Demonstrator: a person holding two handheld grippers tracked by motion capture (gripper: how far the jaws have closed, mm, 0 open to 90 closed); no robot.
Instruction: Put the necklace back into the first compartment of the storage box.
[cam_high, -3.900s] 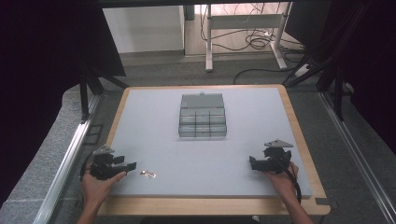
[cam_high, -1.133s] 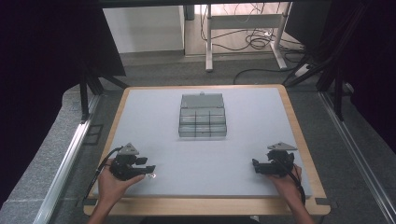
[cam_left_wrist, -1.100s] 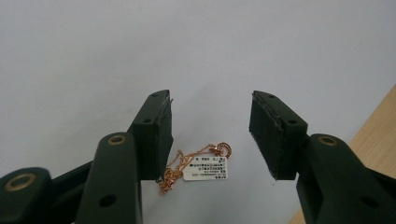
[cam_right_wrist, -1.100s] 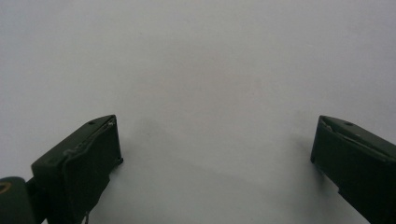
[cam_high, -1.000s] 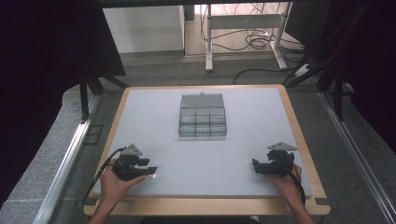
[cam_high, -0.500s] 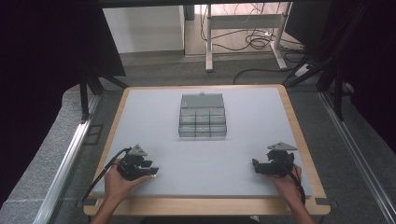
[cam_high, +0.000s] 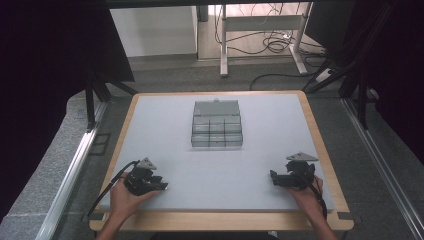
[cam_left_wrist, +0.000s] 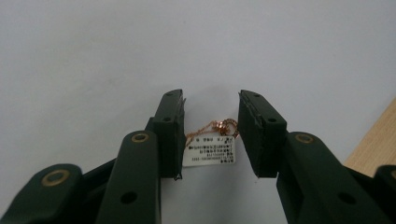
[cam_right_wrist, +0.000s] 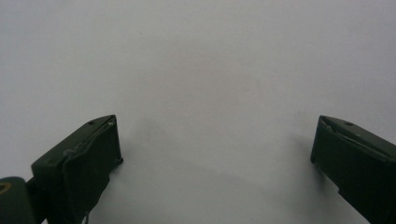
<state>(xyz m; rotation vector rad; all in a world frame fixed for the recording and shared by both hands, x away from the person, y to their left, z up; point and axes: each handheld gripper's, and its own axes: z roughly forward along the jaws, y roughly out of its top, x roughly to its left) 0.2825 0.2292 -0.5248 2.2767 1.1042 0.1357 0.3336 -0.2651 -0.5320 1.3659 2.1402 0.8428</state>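
Observation:
In the left gripper view a small rose-gold piece of jewellery (cam_left_wrist: 219, 126) with a white printed tag (cam_left_wrist: 210, 152) lies on the white table top. My left gripper (cam_left_wrist: 211, 100) straddles it. Its jaws have just been closing and stand half apart, with the pads clear of the tag and the chain close to the right pad. From above, the left gripper (cam_high: 159, 184) sits low at the table's front left and covers the piece. My right gripper (cam_high: 274, 178) rests at the front right, its jaws (cam_right_wrist: 217, 135) wide open over bare table.
A clear plastic compartment box (cam_high: 216, 125) with its lid raised stands in the middle of the white table top (cam_high: 215, 165). A wooden rim (cam_high: 220, 220) frames the table. Black stands and cables lie on the floor beyond.
My left gripper has slid right over the small tagged piece that lay beside it, and its jaws have narrowed. The right gripper has kept still.

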